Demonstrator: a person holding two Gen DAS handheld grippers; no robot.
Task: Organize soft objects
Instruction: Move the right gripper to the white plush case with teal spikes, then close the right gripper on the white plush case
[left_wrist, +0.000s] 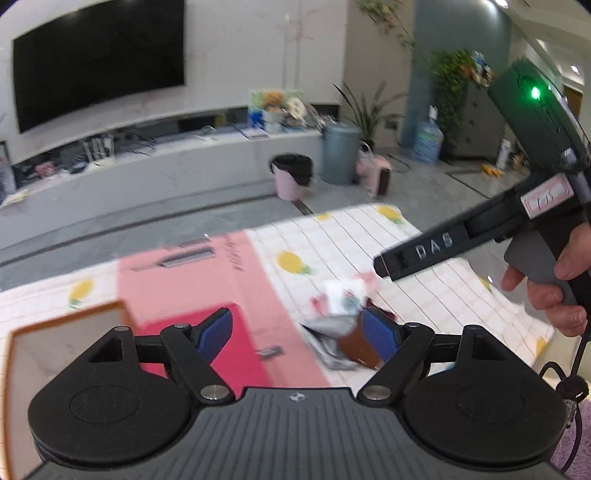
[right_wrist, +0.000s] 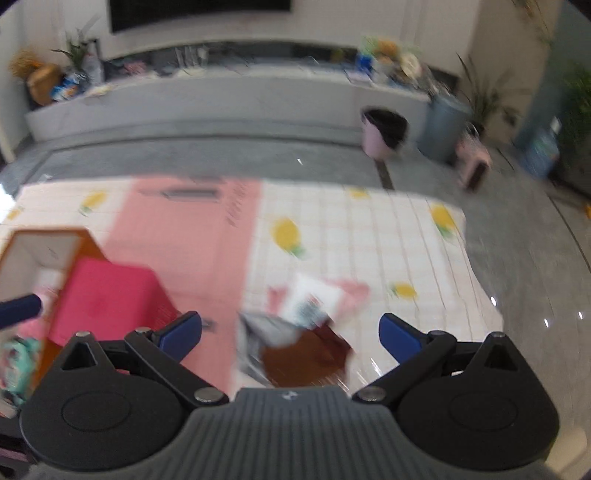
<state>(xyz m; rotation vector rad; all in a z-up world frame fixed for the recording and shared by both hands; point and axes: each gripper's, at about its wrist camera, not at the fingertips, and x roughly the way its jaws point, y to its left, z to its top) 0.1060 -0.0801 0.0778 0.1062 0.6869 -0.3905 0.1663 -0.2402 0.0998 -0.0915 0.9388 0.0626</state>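
Fabric heap: a small pile of soft items (right_wrist: 303, 332) (white, pink, grey and brown pieces, blurred) lies on the pineapple-print table cover (right_wrist: 369, 236), just ahead of the right gripper's jaws and roughly between them.
Same heap, other view: the pile (left_wrist: 343, 314) sits ahead and to the right of the left gripper's jaws, close to the right blue pad.
Left gripper (left_wrist: 297, 332): jaws spread apart, nothing between them.
Right gripper (right_wrist: 290, 332): jaws wide apart, released, holding nothing; it hangs over the heap.
Right hand (left_wrist: 554, 280): squeezes the handle of its tool, seen from the left wrist.
Container: an orange-walled box (right_wrist: 62, 240) stands ahead-left of the right jaws, with a bright pink compartment (right_wrist: 107, 295) beside it.
Contents: something pink and a teal-patterned item (right_wrist: 18, 362) show low at the box; blur hides whether they lie inside it.
Done: possibly a few items stowed, judging by that corner.
Left: the heap appears unsorted, so most of the work seems to remain.
Likely step: reaching for a piece from the heap.
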